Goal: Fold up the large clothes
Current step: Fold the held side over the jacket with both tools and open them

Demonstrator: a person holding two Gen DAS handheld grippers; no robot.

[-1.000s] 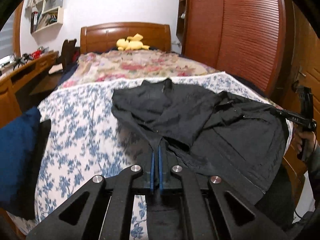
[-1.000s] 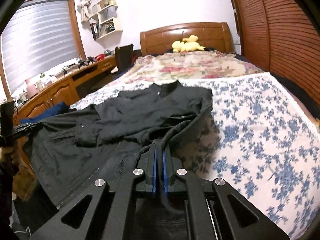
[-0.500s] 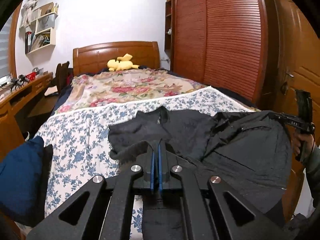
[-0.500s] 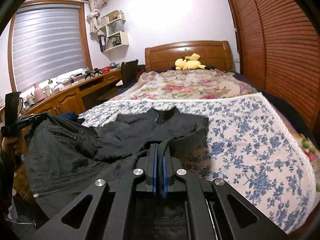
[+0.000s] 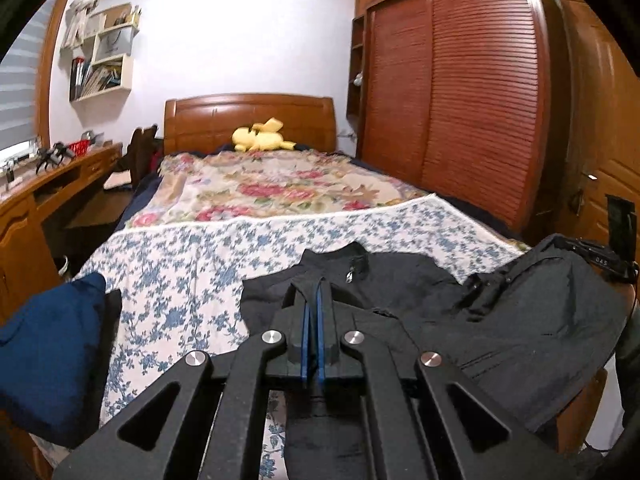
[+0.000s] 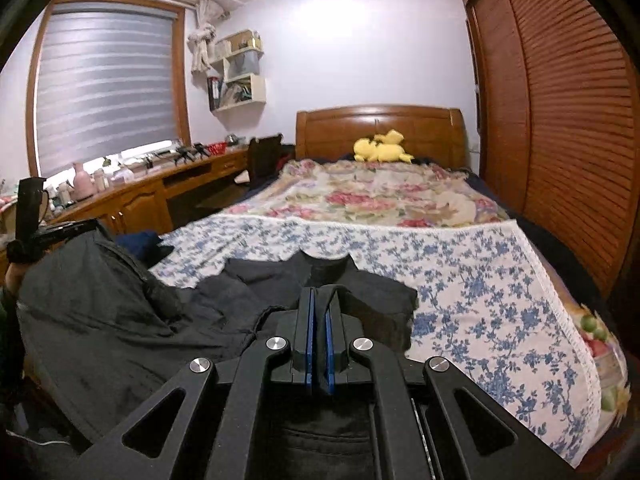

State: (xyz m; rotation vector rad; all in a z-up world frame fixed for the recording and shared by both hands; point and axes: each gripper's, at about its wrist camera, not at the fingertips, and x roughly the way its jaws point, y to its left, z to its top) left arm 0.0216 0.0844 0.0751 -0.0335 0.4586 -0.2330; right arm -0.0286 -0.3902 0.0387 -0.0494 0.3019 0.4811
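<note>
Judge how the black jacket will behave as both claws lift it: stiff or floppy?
Probably floppy: the black fabric jacket sags in folds between the left claw and right claw. Likely light, since pinched edges alone carry it. Its loose middle may drag across the blue floral bedspread.

Left gripper (image 5: 313,286), right gripper (image 6: 319,294): matte black linkages, silver screws, blue-padded fingers (image 5: 305,332).

Even indoor light with a violet cast, glare blooming on the white wall (image 5: 240,40) above the headboard (image 5: 248,120), soft motion blur on the floral bedspread (image 6: 460,280) below the headboard, strong fisheye bending beside it, black vignetted corners, dark jacket (image 5: 520,320) detail lost in shadow
</note>
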